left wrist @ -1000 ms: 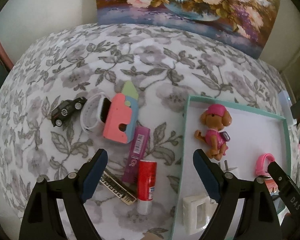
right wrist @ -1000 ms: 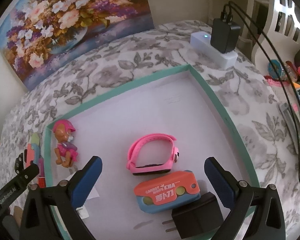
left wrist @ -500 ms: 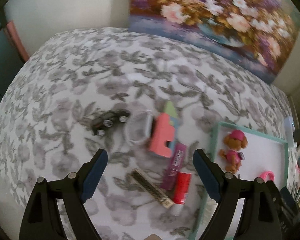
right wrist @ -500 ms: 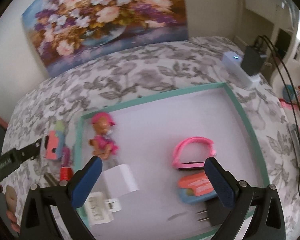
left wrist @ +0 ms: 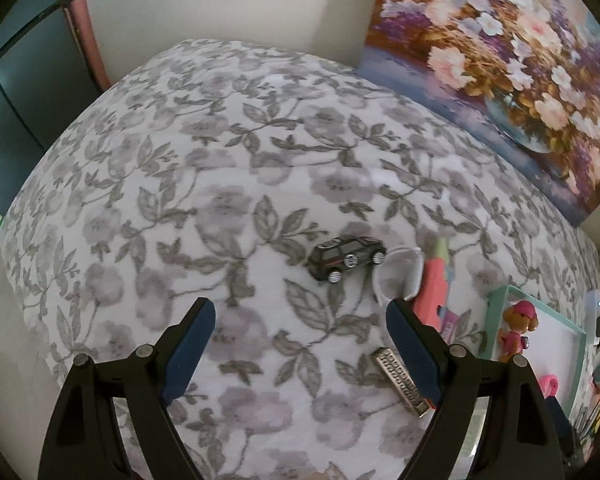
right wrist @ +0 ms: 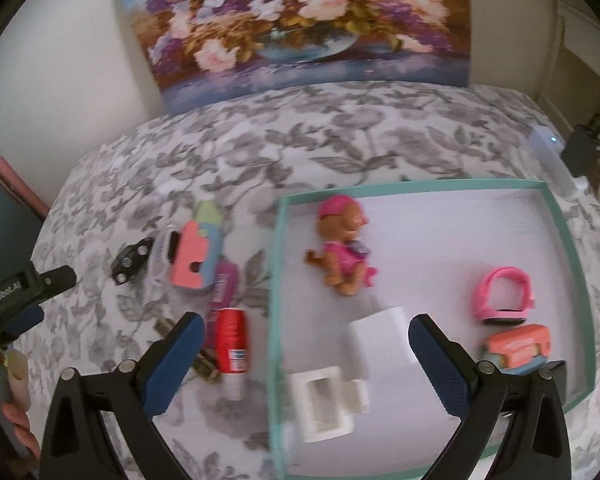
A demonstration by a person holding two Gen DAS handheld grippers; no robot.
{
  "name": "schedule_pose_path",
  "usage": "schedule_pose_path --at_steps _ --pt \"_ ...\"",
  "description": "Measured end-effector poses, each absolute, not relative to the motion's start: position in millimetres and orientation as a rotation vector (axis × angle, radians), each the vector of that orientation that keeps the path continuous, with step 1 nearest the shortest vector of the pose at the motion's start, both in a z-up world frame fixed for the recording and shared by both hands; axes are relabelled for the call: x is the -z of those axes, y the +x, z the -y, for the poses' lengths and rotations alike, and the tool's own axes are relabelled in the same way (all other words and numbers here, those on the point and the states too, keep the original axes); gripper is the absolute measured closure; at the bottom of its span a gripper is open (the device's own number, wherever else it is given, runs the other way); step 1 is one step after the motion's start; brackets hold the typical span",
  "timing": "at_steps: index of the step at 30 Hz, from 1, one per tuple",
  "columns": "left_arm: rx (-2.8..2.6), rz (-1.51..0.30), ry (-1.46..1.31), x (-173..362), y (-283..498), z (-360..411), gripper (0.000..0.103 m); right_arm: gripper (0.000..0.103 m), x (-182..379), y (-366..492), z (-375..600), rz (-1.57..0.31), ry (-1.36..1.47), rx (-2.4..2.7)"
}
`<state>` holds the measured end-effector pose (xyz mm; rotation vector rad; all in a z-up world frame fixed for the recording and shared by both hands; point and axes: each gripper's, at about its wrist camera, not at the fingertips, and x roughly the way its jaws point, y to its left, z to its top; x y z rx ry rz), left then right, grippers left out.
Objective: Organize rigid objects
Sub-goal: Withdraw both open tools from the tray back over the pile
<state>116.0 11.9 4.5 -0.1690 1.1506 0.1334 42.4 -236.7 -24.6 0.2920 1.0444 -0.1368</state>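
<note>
Swinging away leftward from the teal tray, the left claw hangs wide and empty; right claw wide too. Toy car waits on the bed's floral cover, left of the tray.

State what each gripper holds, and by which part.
Nothing is held. The left gripper and right gripper both stand open with bare pads.

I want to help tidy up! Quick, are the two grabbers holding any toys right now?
Left gripper: open, holding nothing, above the flowered cloth.
Right gripper: open, holding nothing, over the edge of the teal tray.
</note>
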Motion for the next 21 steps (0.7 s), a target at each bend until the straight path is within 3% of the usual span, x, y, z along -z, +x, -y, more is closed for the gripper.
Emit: schedule_pose_path --at_steps 21 --pt "0.051 -1.316 -0.107 52.6 116.2 9.5 0.015 0.0 31.7 56.0 212.5 -1.09 0.252 0.151"
